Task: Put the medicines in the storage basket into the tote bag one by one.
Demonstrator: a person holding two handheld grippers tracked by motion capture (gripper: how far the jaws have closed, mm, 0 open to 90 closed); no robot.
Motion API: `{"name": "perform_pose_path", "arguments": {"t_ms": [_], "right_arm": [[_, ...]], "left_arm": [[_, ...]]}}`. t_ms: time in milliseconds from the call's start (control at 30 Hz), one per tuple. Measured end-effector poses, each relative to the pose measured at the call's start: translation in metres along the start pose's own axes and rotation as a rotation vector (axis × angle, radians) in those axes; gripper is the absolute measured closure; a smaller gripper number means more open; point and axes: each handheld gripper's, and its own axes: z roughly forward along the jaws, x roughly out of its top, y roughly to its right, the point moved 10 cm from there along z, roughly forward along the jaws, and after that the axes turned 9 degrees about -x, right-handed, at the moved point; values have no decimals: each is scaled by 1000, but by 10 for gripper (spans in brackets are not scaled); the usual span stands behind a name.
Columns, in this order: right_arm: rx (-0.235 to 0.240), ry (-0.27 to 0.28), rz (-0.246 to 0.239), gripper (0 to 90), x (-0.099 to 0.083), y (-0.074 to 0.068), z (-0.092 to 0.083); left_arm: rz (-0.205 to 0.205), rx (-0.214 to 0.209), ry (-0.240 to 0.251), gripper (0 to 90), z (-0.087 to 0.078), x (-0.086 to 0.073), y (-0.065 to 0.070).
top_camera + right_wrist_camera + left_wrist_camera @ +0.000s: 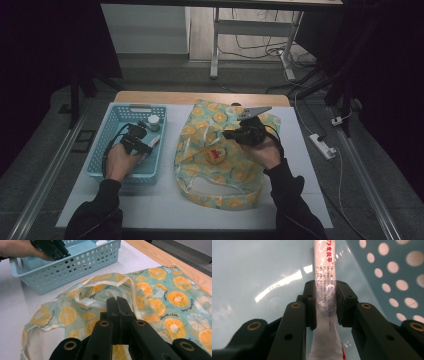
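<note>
At frame left the left gripper (325, 305) clamps a white tube (325, 277) inside the blue basket (107, 150) for lifting out, while the right gripper (116, 305), jaws together, pinches the fruit-print bag (160, 290), holding it ready.

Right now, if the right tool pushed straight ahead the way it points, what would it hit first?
Most likely the orange-print bag: the right tool, shut, points over its folded fabric and handle loop. The blue basket lies beyond, off to one side; depth is unclear.

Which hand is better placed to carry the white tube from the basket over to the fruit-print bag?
Left. The left gripper is already clamped on the white tube inside the blue basket. The right gripper is shut, holding the bag fabric.
</note>
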Motion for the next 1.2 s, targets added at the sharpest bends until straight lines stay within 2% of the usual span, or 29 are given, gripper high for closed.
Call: {"name": "perform_pose_path", "arguments": {"t_ms": [200,267,500,800,1000,1200], "right_arm": [[2,8,1,900,1,0,-1],[1,9,1,900,1,0,-1],[0,14,3,900,2,0,-3],[-4,21,-3,900,3,0,-4],[-4,21,-4,900,3,0,-4],[-4,23,-5,900,4,0,-4]], "left_arm": [[10,-29,65,723,-10,7,6],[30,-25,80,723,-14,9,8],[60,-20,136,723,-30,16,12],[99,-30,173,723,-44,13,20],[105,-33,203,723,-58,11,28],[124,-49,236,723,-71,12,40]]}}
